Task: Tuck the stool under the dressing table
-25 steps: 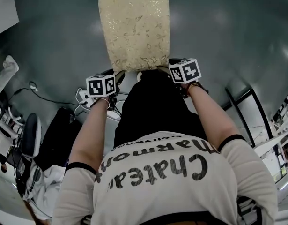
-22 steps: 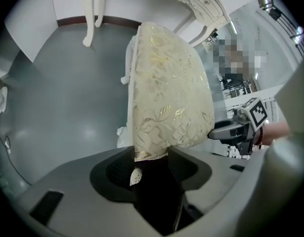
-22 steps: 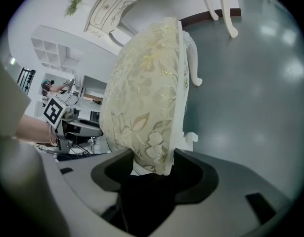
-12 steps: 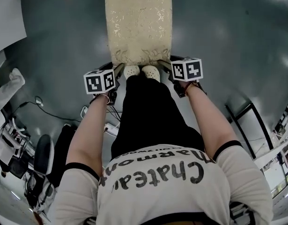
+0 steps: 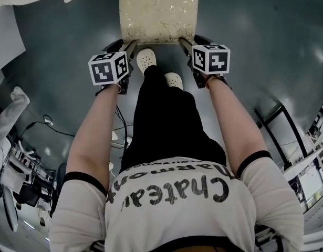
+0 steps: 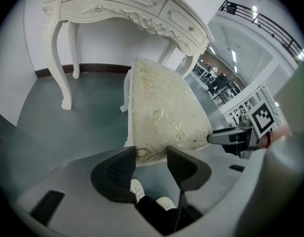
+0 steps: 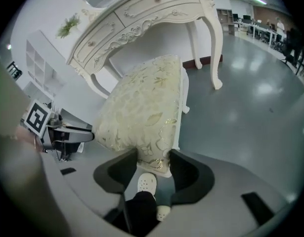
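Observation:
The stool (image 5: 158,12), with a cream and gold patterned cushion, is at the top of the head view, ahead of the person's white shoes (image 5: 145,59). My left gripper (image 5: 131,45) grips its near left corner and my right gripper (image 5: 183,42) its near right corner. In the left gripper view the cushion's edge (image 6: 164,112) sits between the jaws of the left gripper (image 6: 151,157), which are closing on it. The right gripper (image 7: 154,163) likewise clamps the stool (image 7: 142,107), its jaws closing. The white carved dressing table (image 6: 132,6) (image 7: 147,14) stands just beyond the stool.
The table's curved legs (image 6: 60,58) (image 7: 216,43) flank the gap under it. Cables (image 5: 45,121) lie on the grey floor at left. A black metal frame (image 5: 279,119) stands at right. A white surface (image 5: 6,25) lies at upper left.
Both grippers and the stool have moved forward over the floor, up the head view. The cables and clutter at left have slid back, and the person's shoes now show.

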The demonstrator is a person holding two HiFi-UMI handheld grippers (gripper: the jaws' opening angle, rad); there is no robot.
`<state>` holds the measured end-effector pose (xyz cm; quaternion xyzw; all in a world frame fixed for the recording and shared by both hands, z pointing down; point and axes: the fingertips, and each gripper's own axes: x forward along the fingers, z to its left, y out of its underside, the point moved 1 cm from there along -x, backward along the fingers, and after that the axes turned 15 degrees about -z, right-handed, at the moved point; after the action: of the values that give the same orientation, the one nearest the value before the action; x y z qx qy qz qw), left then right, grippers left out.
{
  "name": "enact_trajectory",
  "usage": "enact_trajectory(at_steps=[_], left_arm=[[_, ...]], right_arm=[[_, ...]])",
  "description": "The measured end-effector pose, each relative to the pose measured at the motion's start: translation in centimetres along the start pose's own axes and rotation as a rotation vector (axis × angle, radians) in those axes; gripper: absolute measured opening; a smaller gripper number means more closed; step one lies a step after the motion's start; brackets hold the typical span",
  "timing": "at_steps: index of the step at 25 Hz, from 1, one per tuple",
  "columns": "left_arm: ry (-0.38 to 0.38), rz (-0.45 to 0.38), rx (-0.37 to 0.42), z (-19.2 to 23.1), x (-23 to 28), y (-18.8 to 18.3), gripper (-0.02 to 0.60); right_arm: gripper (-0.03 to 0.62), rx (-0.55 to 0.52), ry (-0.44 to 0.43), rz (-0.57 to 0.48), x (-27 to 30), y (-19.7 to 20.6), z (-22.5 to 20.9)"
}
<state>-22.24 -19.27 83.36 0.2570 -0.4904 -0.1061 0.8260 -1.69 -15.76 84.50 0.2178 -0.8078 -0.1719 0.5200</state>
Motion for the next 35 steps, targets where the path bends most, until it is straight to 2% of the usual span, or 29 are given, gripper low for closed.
enact_trajectory(at_steps=[6, 11, 14, 18, 22, 25, 29, 35], left_arm=[[0.046, 0.008, 0.085, 2.6, 2.0, -3.6, 0.216], [0.072, 0.027, 0.100, 3.9, 4.1, -7.7, 0.216], [0.067, -0.002, 0.101, 4.6, 5.3, -9.7, 0.216], [0.059, -0.029, 0.113, 4.7, 5.4, -10.0, 0.218], [0.018, -0.036, 0.094, 4.7, 5.7, -10.2, 0.218], [0.000, -0.041, 0.075, 4.0, 7.4, -11.7, 0.218], [0.019, -0.037, 0.075, 1.9, 10.3, -14.1, 0.216], [0.026, -0.073, 0.079, -1.8, 14.1, -19.5, 0.215]], right_arm=[[0.225, -0.023, 0.045, -0.067, 2.8, -2.5, 0.6], [0.225, 0.000, 0.102, -0.081, 5.1, -6.2, 0.4], [0.225, 0.008, 0.117, -0.109, 6.3, -8.2, 0.1], [0.225, -0.001, 0.127, -0.139, 6.4, -8.3, 0.2], [0.225, -0.002, 0.137, -0.137, 6.5, -8.5, -0.1], [0.227, 0.003, 0.147, -0.134, 7.1, -10.1, -1.8], [0.225, 0.023, 0.145, -0.141, 7.1, -12.6, -5.0], [0.226, 0.033, 0.131, -0.141, 6.6, -18.6, -9.8]])
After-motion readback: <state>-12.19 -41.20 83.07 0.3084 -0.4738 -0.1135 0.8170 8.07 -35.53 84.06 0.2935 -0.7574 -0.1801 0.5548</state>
